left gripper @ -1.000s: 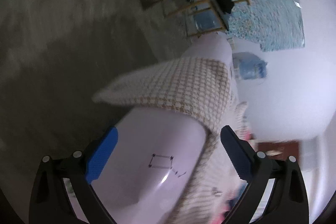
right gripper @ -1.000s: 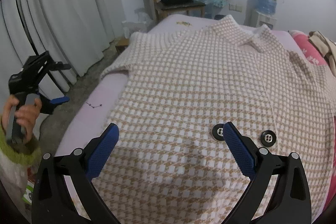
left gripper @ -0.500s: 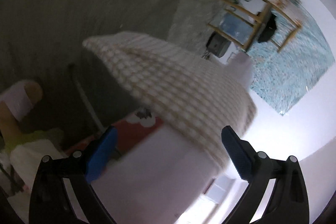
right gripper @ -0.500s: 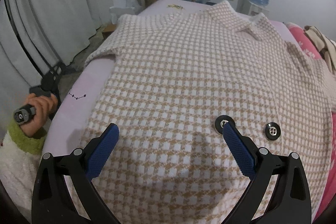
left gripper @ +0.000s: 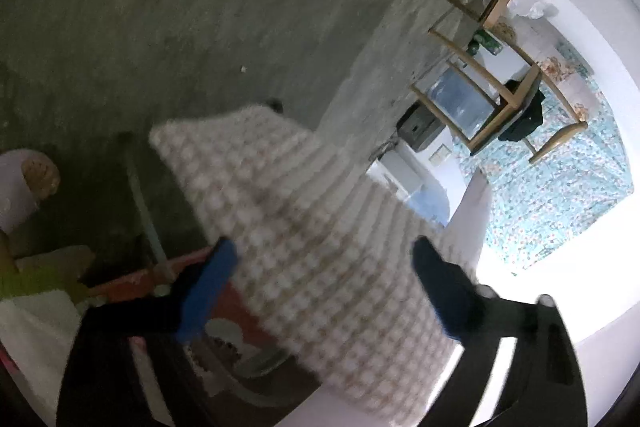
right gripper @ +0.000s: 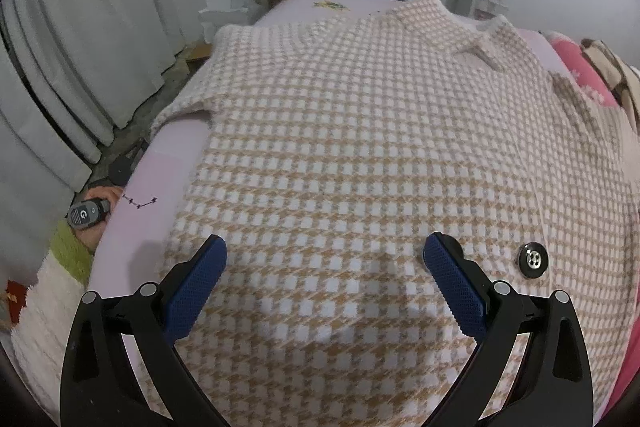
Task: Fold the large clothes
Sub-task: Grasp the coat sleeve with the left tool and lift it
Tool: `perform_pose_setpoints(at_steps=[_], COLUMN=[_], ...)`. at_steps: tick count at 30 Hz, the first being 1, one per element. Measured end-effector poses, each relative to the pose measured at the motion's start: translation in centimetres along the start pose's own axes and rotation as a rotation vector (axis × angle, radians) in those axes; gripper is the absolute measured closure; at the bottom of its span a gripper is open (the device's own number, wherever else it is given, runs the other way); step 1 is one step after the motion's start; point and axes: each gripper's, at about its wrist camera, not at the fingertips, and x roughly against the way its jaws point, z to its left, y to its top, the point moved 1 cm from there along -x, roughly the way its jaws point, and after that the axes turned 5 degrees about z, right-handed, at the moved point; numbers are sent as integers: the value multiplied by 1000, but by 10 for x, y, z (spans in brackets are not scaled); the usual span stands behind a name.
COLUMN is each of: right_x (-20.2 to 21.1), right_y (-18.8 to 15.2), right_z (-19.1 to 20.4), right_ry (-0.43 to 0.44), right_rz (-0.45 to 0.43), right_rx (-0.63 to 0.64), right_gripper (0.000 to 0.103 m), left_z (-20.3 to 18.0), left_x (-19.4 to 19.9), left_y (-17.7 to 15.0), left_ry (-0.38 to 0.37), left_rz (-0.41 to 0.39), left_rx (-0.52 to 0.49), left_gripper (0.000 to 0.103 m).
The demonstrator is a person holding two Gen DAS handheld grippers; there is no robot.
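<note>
A: The coat [right gripper: 360, 147], what cloth?
B: Thick woven wool-like, houndstooth tan + white, matt, a bit fuzzy. Button [right gripper: 533, 261] is glossy dark plastic, I think.
A: Bed sheet [right gripper: 156, 183]?
B: Smooth pale lilac cloth, matt.
A: Right gripper [right gripper: 323, 286]?
B: Matt black plastic frame, blue pads [right gripper: 454, 285] w/ fine rough texture, metal-looking screws.
A: Chair [left gripper: 492, 99]?
B: Light wood, smooth. Floor [left gripper: 180, 7] rough grey, matt, approx. like concrete.
</note>
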Motion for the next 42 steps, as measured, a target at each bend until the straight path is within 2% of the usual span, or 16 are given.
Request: perform_pose_setpoints(at_steps=[4,7,10,12,14,16,17,19,22,24,26,31,38,42], right_x=[1,3,4,6,7,8,8,7,6,4,5,7,-3,-5], right_y=[2,4,3,1,-1,-2,-3,-5,-8,-8,-8,-5,-1,4], right_z=[-9,-17,-24,-27,-31,-34,-34,-34,-29,-25,-18,-11,-16,-22], right_ry=[-4,-6,-1,2,5,7,7,8,11,13,9,-13,-46,-55], right_rz=[-9,-19,-24,-26,-25,-27,-28,-25,-13,-7,-7,-12,19,9], right_rx=[-25,-43,-59,-66,-70,-71,-70,-69,-66,-60,-48,-33,-53,-63], right_gripper=[8,8,8,8,8,8,8,8,8,8,8,8,8,8], left_z=[-12,-16,-14,-6,-2,4,7,13,17,22,30,43,48,37], left_x=[-3,-4,1,5,10,19,24,37,39,26,16,-16,-47,-49], left_y=[6,7,4,1,-3,-8,-11,-17,-22,-24,-25,-12,9,16], left_ry=[17,57,66,59,106,114,111,88,91,92,92,9,-68,-79], left_rz=[-11,-29,-28,-9,-1,14,18,19,46,113,147,186,181,147], left_rx=[-17,-33,-36,0,7,8,10,12,-10,-7,11,95,174,156], left_gripper=[59,80,83,83,81,63,58,41,22,19,15,9,8,9])
